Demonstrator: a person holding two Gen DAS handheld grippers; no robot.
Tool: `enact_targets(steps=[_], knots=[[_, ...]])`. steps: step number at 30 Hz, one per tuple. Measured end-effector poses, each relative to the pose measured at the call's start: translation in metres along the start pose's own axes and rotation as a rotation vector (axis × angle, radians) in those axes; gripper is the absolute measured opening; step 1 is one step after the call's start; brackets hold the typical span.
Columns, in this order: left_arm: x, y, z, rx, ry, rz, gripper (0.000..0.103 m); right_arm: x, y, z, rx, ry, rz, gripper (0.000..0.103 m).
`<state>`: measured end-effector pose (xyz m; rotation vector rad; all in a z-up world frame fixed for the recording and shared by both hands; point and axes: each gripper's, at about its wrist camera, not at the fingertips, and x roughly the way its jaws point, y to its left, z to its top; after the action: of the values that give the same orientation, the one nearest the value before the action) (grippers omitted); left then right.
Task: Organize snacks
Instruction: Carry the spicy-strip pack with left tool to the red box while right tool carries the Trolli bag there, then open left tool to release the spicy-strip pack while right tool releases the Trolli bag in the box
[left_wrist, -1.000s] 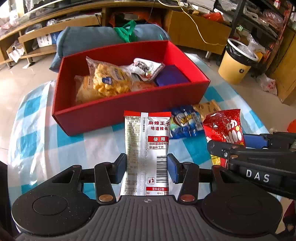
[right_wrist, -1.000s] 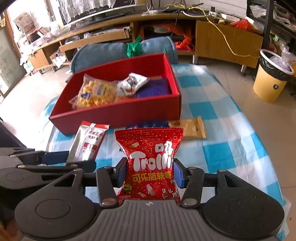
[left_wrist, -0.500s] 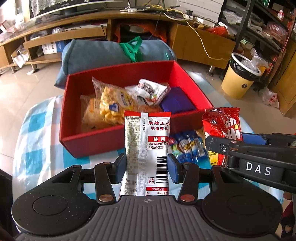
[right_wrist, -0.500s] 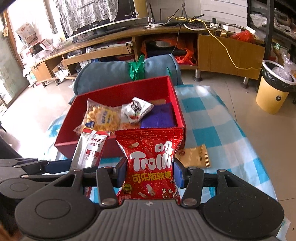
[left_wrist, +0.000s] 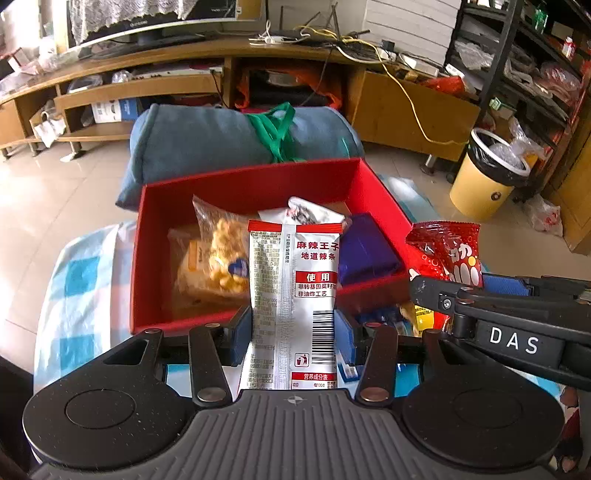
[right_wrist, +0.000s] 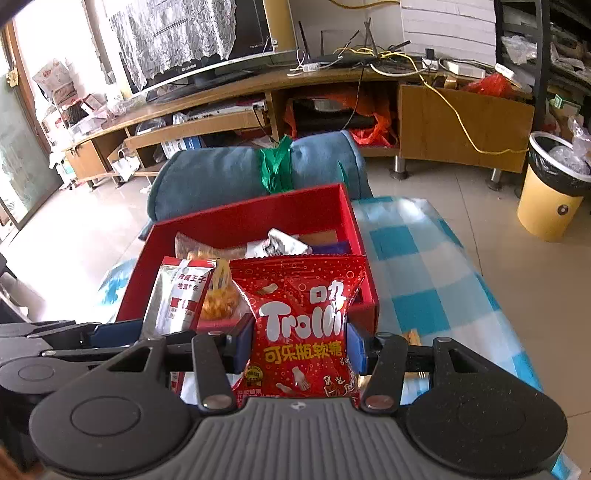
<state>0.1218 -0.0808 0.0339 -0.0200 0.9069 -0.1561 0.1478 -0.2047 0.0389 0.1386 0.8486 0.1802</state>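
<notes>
- Table with blue-and-white checked cloth (right_wrist: 424, 295) carries everything; a rolled blue cushion (left_wrist: 207, 147) tied with green ribbon lies behind the box.
- Red box (left_wrist: 147, 258) sits open on the cloth. Inside: a clear bag of yellow puffs (left_wrist: 218, 258), a small white crumpled packet (left_wrist: 314, 210), a purple packet (left_wrist: 365, 251).
- Your left gripper (left_wrist: 293, 332) pinches a silver-and-red snack pack (left_wrist: 291, 295) upright by its lower half, held in front of the box's near wall.
- Your right gripper (right_wrist: 299, 349) pinches a red gummy bag (right_wrist: 299, 325) upright, just beside the left one, also at the box's near wall.
- On the cloth near the box: a tan snack packet (right_wrist: 412, 338), mostly hidden behind the right gripper, and blue packets (left_wrist: 380, 317) between the two grippers.
- Yellow bin (right_wrist: 550, 195) stands on the floor, well apart.
</notes>
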Motion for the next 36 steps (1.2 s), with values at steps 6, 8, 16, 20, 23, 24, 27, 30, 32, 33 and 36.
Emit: enact_targets(steps=[6, 8, 16, 20, 23, 24, 27, 30, 32, 33, 36], knots=[[0.007, 0.003, 0.019, -0.004, -0.022, 0.021, 0.055, 0.012, 0.0, 0.02, 0.008, -0.014, 0.011, 0.046], [0.01, 0.004, 0.024, -0.007, -0.025, 0.026, 0.055, 0.017, 0.0, 0.026, 0.006, -0.016, 0.013, 0.046], [0.026, 0.008, 0.041, -0.015, -0.025, 0.049, 0.054, 0.038, -0.001, 0.043, 0.009, -0.012, 0.019, 0.046], [0.037, 0.01, 0.048, -0.017, -0.02, 0.064, 0.055, 0.052, -0.002, 0.049, 0.014, -0.003, 0.022, 0.046], [0.047, 0.012, 0.051, -0.021, -0.013, 0.082, 0.054, 0.066, -0.002, 0.053, 0.015, 0.01, 0.023, 0.046], [0.051, 0.014, 0.053, -0.022, -0.007, 0.086, 0.054, 0.071, -0.002, 0.054, 0.012, 0.016, 0.022, 0.046], [0.061, 0.017, 0.055, -0.032, 0.004, 0.095, 0.055, 0.083, -0.002, 0.057, 0.011, 0.029, 0.021, 0.046], [0.069, 0.018, 0.057, -0.038, 0.012, 0.103, 0.053, 0.094, -0.003, 0.059, 0.015, 0.039, 0.02, 0.046], [0.074, 0.018, 0.058, -0.036, 0.014, 0.112, 0.052, 0.1, -0.004, 0.06, 0.02, 0.047, 0.02, 0.046], [0.076, 0.018, 0.058, -0.033, 0.016, 0.119, 0.053, 0.103, -0.005, 0.06, 0.023, 0.053, 0.022, 0.046], [0.082, 0.018, 0.057, -0.035, 0.025, 0.13, 0.053, 0.112, -0.007, 0.059, 0.035, 0.072, 0.025, 0.046]])
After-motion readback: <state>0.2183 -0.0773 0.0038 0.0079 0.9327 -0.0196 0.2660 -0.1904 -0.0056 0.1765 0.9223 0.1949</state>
